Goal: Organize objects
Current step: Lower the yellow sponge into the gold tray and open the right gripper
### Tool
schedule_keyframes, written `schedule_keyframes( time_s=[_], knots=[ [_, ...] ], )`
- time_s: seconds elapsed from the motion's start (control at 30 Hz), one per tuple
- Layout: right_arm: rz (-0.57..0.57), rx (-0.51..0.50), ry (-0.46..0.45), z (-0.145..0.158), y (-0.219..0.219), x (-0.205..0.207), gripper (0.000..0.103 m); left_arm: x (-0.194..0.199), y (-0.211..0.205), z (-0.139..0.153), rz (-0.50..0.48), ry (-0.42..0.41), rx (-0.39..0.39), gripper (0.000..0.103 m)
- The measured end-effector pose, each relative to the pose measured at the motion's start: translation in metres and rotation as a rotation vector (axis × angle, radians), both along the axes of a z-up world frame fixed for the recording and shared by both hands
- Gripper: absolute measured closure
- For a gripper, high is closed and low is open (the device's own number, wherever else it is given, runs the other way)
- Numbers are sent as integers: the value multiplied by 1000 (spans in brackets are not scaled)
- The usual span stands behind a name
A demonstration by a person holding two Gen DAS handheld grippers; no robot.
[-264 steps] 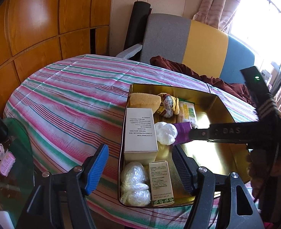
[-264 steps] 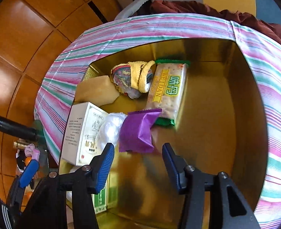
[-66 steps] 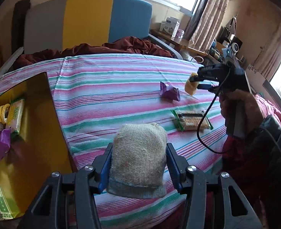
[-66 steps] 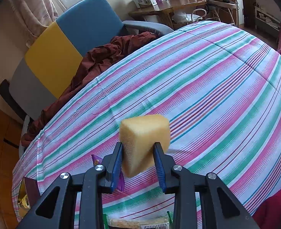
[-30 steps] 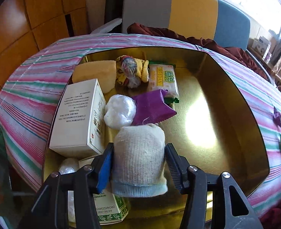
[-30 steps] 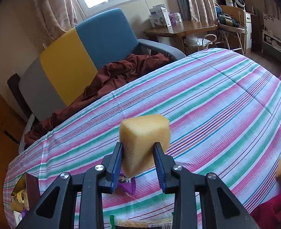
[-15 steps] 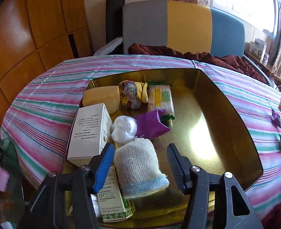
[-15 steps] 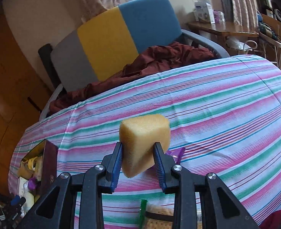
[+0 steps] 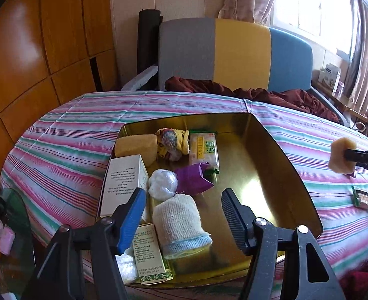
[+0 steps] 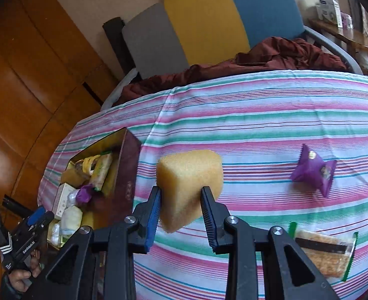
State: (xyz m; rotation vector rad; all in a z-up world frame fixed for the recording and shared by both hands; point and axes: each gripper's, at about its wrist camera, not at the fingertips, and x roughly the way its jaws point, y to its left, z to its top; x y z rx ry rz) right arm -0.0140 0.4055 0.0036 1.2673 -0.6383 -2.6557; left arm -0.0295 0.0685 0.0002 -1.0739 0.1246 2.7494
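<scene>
Left wrist view. Gold metal tin (image 9: 291,172), rectangular and open, on worktop under pink, green and white striped cloth (image 9: 66,150). Contents along its left half: yellow sponge block (image 9: 136,146), knotted yellow and multicoloured cloth bundle (image 9: 172,143), green-edged cracker packet (image 9: 204,148), white printed carton (image 9: 125,182), white crumpled plastic ball (image 9: 162,183), purple foil sachet (image 9: 192,181), green and cream small box (image 9: 149,255), further white plastic wads (image 9: 126,267). Off-white knitted sock roll with pale blue cuff (image 9: 180,226) lies on the tin floor between the fingers of the left hand-held gripper (image 9: 180,217); jaws are opening, pads clear of the roll on both sides, so judged as just set down. Right half of tin bare. Out on the cloth to the right: second green-edged cracker packet (image 9: 362,198).

Right wrist view. Right hand-held gripper (image 10: 180,211) clamped on wedge-shaped yellow sponge (image 10: 189,185), both pads pressing into its sides, carried above the cloth with the tin (image 10: 129,175) off to the left, well apart. Second purple foil sachet (image 10: 314,170) on the cloth to the right, cracker packet at lower right.

Progress, judged: well over half stowed. Outstanding: the held sponge, one purple sachet, one cracker packet.
</scene>
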Motion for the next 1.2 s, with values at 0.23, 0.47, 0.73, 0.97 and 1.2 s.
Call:
schedule_keyframes(
  time_s=[0.23,0.47,0.73,0.97,1.2],
  knots=[
    [166,1,15,11,-73,-10,71,4,-17,0,21,2,18,36],
    [299,34,-28,5,-138,-23,71,8,-38,-5,69,-12,33,33],
    [360,136,-120,-20,-196,-49,71,8,-66,-5,123,-30,79,27],
    [356,244,-148,-32,-228,-70,69,8,-91,-9,183,-43,96,26],
    [437,120,-197,-41,-247,-75,39,10,-101,-12,204,-45,107,24]
  ],
)
